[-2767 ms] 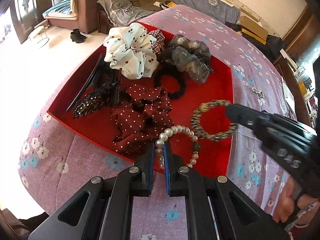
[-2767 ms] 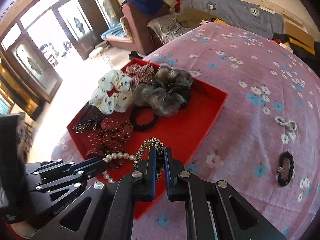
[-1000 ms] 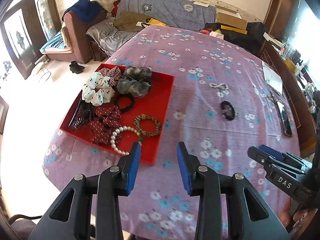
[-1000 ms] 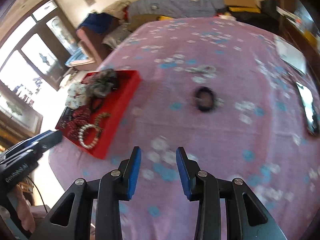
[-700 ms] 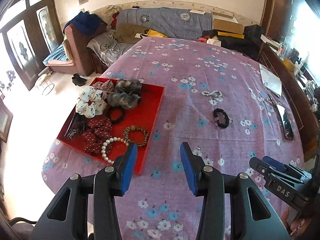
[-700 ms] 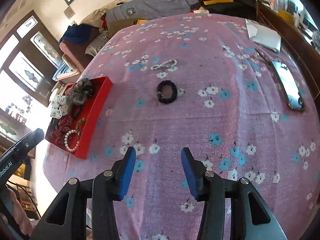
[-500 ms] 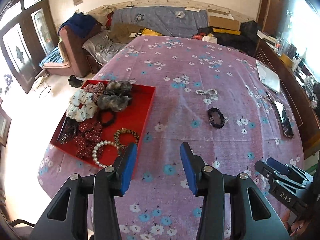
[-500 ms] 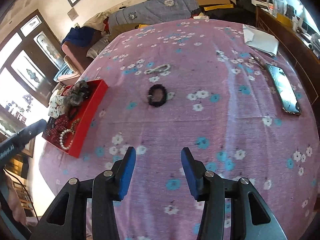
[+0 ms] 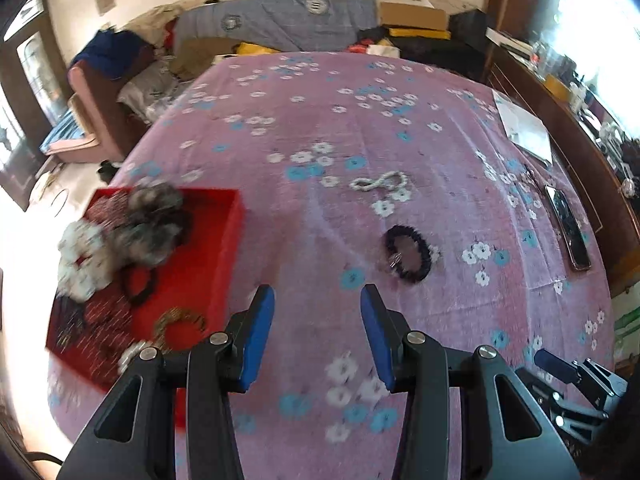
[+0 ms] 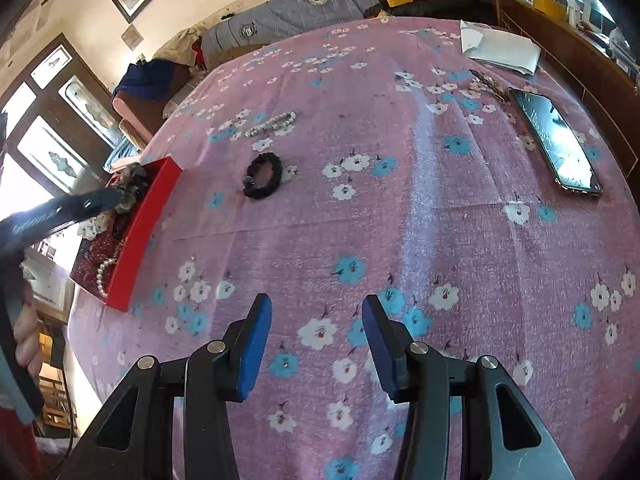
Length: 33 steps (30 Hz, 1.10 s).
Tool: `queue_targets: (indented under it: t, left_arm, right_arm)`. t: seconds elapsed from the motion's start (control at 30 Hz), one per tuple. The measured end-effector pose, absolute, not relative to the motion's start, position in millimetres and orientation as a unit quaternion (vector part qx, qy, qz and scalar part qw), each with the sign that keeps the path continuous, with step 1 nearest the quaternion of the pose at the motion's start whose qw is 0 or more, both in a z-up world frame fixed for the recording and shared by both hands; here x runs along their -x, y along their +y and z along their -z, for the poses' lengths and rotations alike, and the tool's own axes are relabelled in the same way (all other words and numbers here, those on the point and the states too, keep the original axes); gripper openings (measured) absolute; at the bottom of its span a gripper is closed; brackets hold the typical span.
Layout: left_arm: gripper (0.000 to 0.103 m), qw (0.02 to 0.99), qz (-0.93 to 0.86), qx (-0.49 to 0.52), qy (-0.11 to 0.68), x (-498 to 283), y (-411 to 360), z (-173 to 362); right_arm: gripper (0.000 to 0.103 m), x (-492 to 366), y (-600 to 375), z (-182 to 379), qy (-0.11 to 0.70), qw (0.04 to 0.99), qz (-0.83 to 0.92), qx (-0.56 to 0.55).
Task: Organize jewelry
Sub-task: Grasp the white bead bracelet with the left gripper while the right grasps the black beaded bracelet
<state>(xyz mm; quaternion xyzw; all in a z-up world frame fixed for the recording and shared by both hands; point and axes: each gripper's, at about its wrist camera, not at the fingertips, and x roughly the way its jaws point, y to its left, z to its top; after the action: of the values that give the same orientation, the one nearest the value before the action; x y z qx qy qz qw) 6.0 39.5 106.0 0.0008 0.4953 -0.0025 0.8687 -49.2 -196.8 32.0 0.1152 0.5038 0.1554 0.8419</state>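
A red tray at the table's left holds scrunchies, a pearl bracelet and a beaded bracelet; it also shows in the right wrist view. A black beaded bracelet lies on the pink flowered cloth, also in the right wrist view. A white pearl string lies beyond it, also in the right wrist view. My left gripper is open and empty, above the cloth just short of the black bracelet. My right gripper is open and empty, farther back over the cloth.
A phone and a small hair clip lie at the table's right, with white paper behind them. A sofa with cushions and boxes stands past the far edge. The left gripper's body reaches over the tray in the right wrist view.
Both grippers let go of bracelets in the tray, opened and drew back. Since then the left gripper has swung right and closer to the black bracelet; the right gripper moved slightly.
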Motion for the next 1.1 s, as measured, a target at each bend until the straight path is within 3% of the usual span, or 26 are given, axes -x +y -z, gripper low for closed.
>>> queue_targets:
  t: [0.3, 0.5, 0.9, 1.0, 1.07, 1.1]
  left_arm:
    - [0.043, 0.854, 0.055, -0.011, 0.517, -100.4, 23.0, -71.3]
    - [0.037, 0.844, 0.089, -0.015, 0.529, -151.1, 16.7, -53.6]
    - [0.037, 0.82, 0.189, -0.066, 0.537, -197.5, -18.8, -30.7]
    - [0.03, 0.809, 0.211, -0.085, 0.542, -196.0, -27.9, -24.2]
    - [0.023, 0.807, 0.216, -0.088, 0.543, -194.8, -30.5, -22.0]
    - [0.013, 0.805, 0.22, -0.085, 0.544, -194.5, -31.3, -21.3]
  right_arm:
    - [0.051, -4.4, -159.2, -34.6, 0.477, 0.855, -0.19, -0.077]
    - [0.042, -45.8, -134.4, -16.9, 0.476, 0.854, -0.191, -0.084]
    - [0.037, -68.9, -108.8, 2.6, 0.459, 0.869, -0.171, -0.076]
    - [0.033, -70.7, -106.3, 2.6, 0.456, 0.872, -0.162, -0.069]
    - [0.024, -70.7, -103.7, 2.9, 0.453, 0.877, -0.15, -0.051]
    - [0.022, -70.1, -102.1, 3.0, 0.452, 0.879, -0.145, -0.042]
